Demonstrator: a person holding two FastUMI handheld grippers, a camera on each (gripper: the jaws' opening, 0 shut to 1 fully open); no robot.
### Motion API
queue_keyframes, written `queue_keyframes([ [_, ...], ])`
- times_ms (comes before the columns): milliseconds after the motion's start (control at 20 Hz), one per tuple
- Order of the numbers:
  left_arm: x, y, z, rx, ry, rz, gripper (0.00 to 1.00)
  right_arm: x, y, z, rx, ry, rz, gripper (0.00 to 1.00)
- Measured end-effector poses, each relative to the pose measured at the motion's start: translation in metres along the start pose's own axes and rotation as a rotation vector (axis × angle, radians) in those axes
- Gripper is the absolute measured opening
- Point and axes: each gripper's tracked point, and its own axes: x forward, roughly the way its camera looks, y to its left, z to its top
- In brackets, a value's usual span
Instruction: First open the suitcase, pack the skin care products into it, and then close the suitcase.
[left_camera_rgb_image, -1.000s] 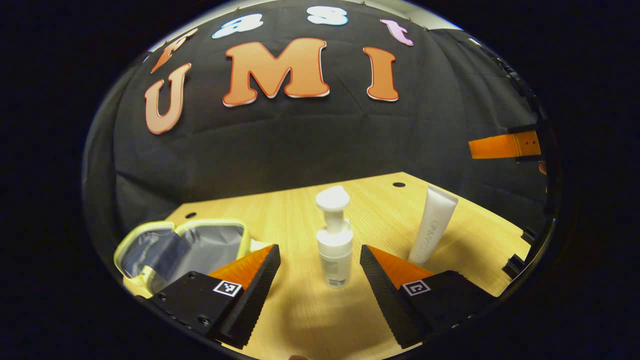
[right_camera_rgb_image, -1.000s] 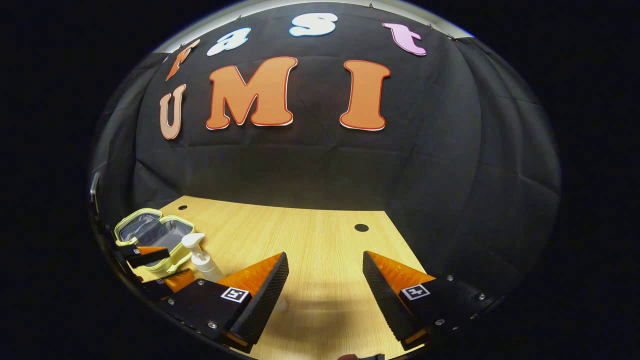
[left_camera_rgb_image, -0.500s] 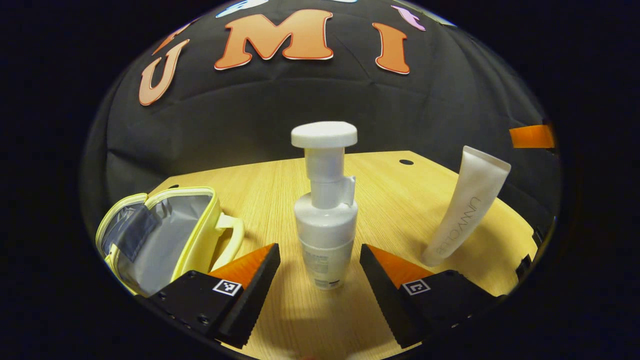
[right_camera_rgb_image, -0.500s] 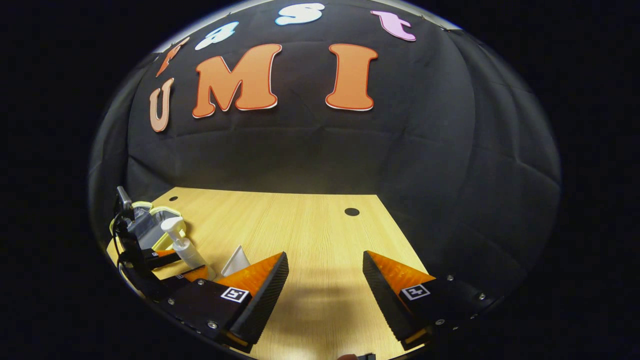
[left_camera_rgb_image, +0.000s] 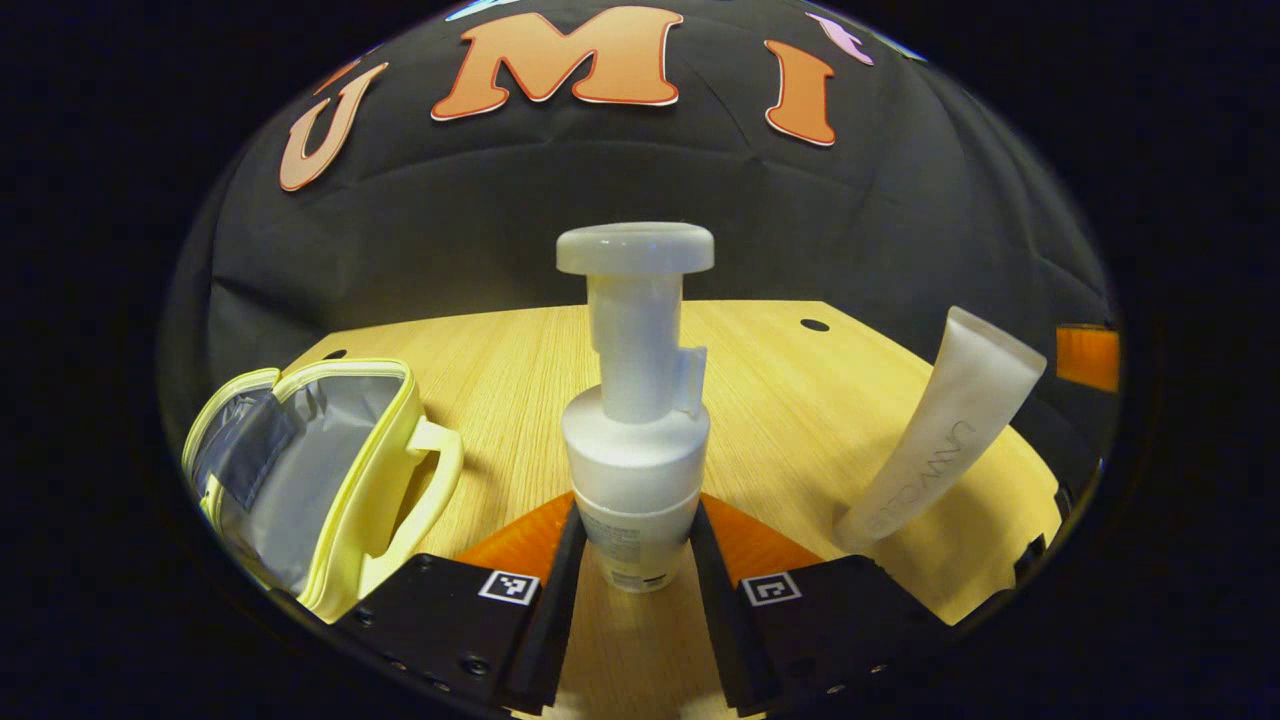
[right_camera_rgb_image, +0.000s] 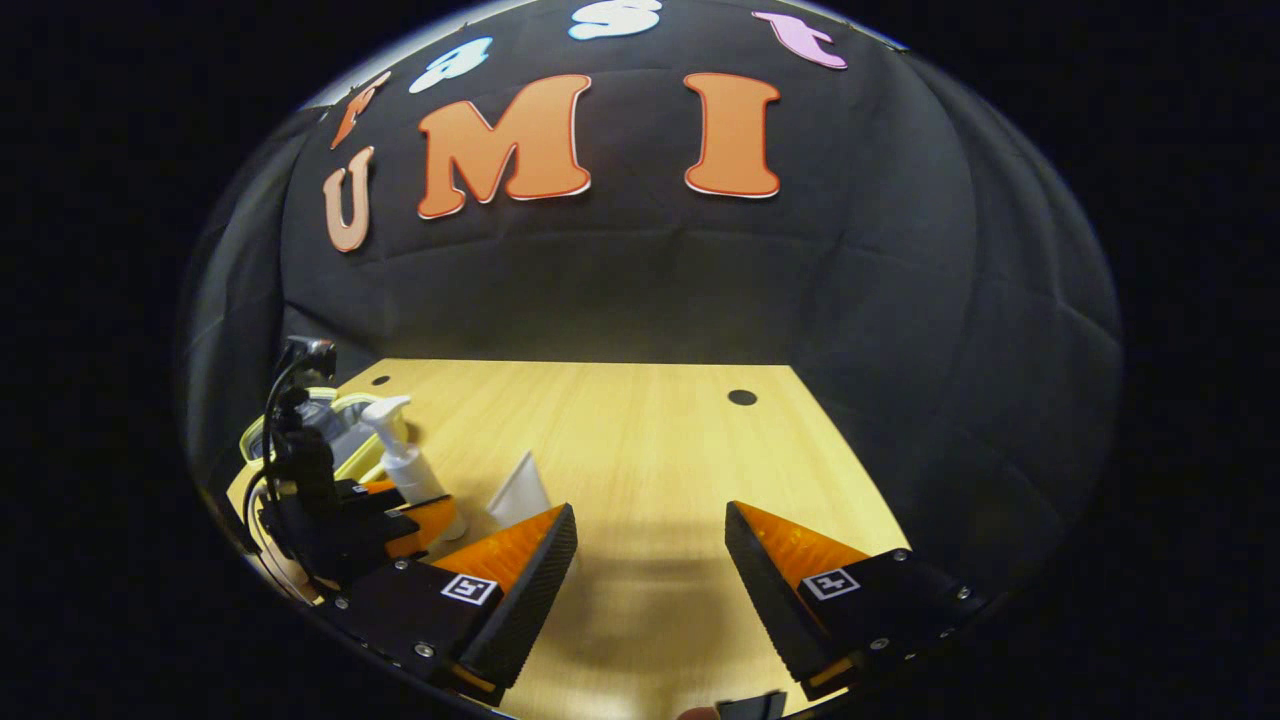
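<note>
In the left gripper view a white pump bottle (left_camera_rgb_image: 635, 440) stands upright on the wooden table (left_camera_rgb_image: 780, 400), and my left gripper (left_camera_rgb_image: 632, 560) is shut on its lower body. To its left lies the pale yellow suitcase (left_camera_rgb_image: 330, 470), open, grey lining showing. A white tube (left_camera_rgb_image: 940, 440) stands tilted at the right. In the right gripper view my right gripper (right_camera_rgb_image: 648, 560) hangs open over bare table (right_camera_rgb_image: 640, 430) with nothing between its fingers. There the left gripper (right_camera_rgb_image: 400, 515) holds the pump bottle (right_camera_rgb_image: 405, 470) at far left, beside the tube (right_camera_rgb_image: 520, 490) and suitcase (right_camera_rgb_image: 340, 425).
Two round holes (left_camera_rgb_image: 814, 325) sit in the tabletop near its far edge. Black cloth walls close the booth behind and to the right. The table's right edge (right_camera_rgb_image: 850, 460) runs near my right gripper. An orange part (left_camera_rgb_image: 1088, 357) of the other gripper shows at the far right.
My left gripper moved forward around the pump bottle and shut on its lower body. My right gripper stayed open, shifting slightly, with the tube coming more into its view.
</note>
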Motion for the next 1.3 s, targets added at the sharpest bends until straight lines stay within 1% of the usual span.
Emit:
queue_keyframes([
  [100,-0.017,0.002,0.015,0.016,-0.007,-0.011,0.59,0.001,0.017,-0.009,-0.013,0.019,0.034,0.95],
  [200,-0.039,0.006,0.029,0.005,-0.010,-0.018,0.59,0.006,0.031,-0.017,-0.012,0.035,0.058,0.95],
  [300,-0.062,0.017,0.042,-0.004,-0.016,-0.005,0.59,0.015,0.042,-0.025,-0.009,0.057,0.067,0.95],
  [500,-0.110,0.052,0.056,0.019,-0.011,0.049,0.59,0.029,0.060,-0.041,-0.001,0.109,0.083,0.95],
  [650,-0.141,0.078,0.068,0.012,0.002,0.081,0.59,0.045,0.067,-0.049,-0.021,0.135,0.069,0.95],
  [850,-0.174,0.116,0.071,-0.035,0.023,0.128,0.59,0.070,0.065,-0.081,-0.051,0.222,0.033,0.96],
  [1000,-0.193,0.135,0.075,-0.061,0.006,0.150,0.59,0.087,0.066,-0.100,-0.024,0.276,0.033,0.96],
  [1100,-0.201,0.150,0.072,-0.060,0.011,0.178,0.59,0.093,0.065,-0.105,-0.004,0.287,0.029,0.93],
  [1150,-0.202,0.155,0.068,-0.062,0.016,0.189,0.59,0.096,0.065,-0.106,-0.005,0.287,0.027,0.90],
  [1300,-0.205,0.162,0.058,-0.084,0.031,0.202,0.59,0.103,0.068,-0.109,-0.010,0.294,0.036,0.85],
])
